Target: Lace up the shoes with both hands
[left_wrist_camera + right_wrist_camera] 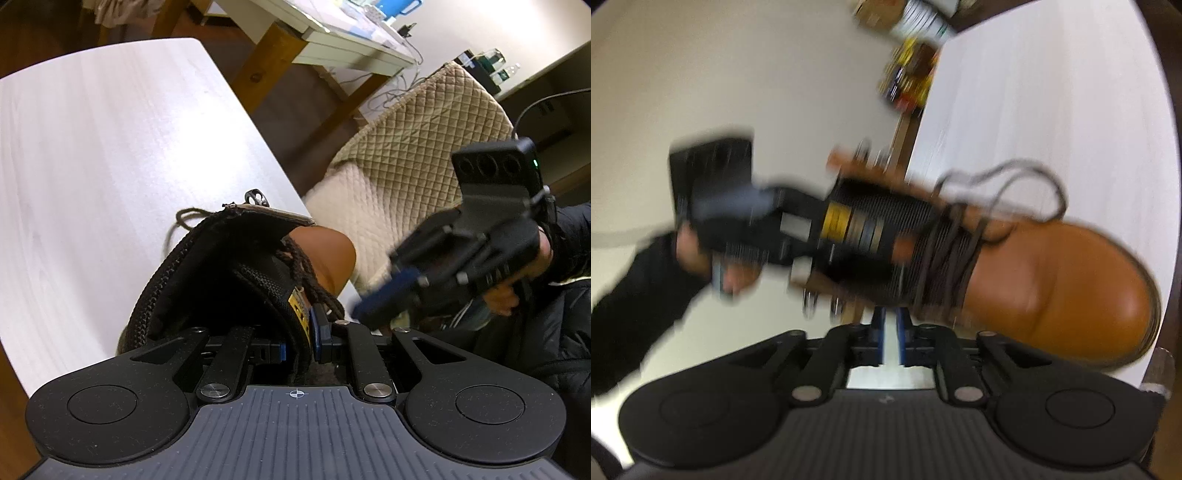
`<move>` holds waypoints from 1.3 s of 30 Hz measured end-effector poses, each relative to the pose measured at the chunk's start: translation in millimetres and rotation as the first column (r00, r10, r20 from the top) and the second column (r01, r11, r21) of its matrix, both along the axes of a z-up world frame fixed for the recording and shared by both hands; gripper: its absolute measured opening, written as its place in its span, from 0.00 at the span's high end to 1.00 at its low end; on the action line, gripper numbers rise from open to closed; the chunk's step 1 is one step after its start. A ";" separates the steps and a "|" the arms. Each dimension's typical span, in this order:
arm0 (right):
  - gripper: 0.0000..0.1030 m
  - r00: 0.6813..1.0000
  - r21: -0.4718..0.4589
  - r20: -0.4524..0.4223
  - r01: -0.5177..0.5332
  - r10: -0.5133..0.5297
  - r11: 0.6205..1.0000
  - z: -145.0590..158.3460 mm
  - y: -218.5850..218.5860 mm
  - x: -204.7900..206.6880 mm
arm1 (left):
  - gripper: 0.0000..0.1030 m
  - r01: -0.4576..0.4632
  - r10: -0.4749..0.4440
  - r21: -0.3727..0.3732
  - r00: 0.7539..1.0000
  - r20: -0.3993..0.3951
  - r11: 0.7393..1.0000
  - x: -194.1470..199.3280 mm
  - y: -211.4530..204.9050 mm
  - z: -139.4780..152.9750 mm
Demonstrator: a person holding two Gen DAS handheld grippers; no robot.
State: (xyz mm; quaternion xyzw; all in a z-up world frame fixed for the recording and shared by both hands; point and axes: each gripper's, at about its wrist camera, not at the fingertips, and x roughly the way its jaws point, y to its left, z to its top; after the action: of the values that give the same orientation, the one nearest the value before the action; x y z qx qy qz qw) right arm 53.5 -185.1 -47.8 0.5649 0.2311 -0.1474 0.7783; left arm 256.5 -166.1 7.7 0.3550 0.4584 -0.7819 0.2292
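Left wrist view: left gripper (301, 341) clamps the black tongue (258, 291) of the tan boot (1052, 291) on the white table (110, 147). Right gripper (891, 341) sits just beside the laces (945, 266), slightly parted, holding nothing. Quilted chair (413, 147) behind.

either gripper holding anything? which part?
Left gripper clamps the boot's tongue at its top edge. Right gripper: jaws slightly apart, nothing between them.

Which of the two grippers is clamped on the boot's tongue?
The left gripper, gripping the boot's black tongue. The right gripper has nothing between its blue pads.
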 end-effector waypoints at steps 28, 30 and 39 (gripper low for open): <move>0.97 0.995 0.289 0.023 -0.099 0.097 0.952 -17.6 31.9 -26.2 | 0.68 -0.162 0.171 -0.113 0.983 0.068 0.980 17.0 40.6 49.3; 0.97 0.994 0.297 0.026 -0.111 0.108 0.948 -17.7 41.6 -27.5 | 0.67 -0.227 0.240 -0.159 0.969 0.064 0.961 21.0 60.4 68.8; 0.97 0.976 0.298 0.063 -0.216 0.207 0.930 -7.0 87.2 -11.4 | 0.67 -0.470 0.479 -0.139 0.877 0.041 0.872 -4.3 147.2 74.9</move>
State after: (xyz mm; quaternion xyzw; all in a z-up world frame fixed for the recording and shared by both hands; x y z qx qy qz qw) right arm 42.1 -97.9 -54.7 0.6514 0.2986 -0.0172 0.6973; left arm 252.2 -18.9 82.6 0.2455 0.4727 -0.7151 0.4527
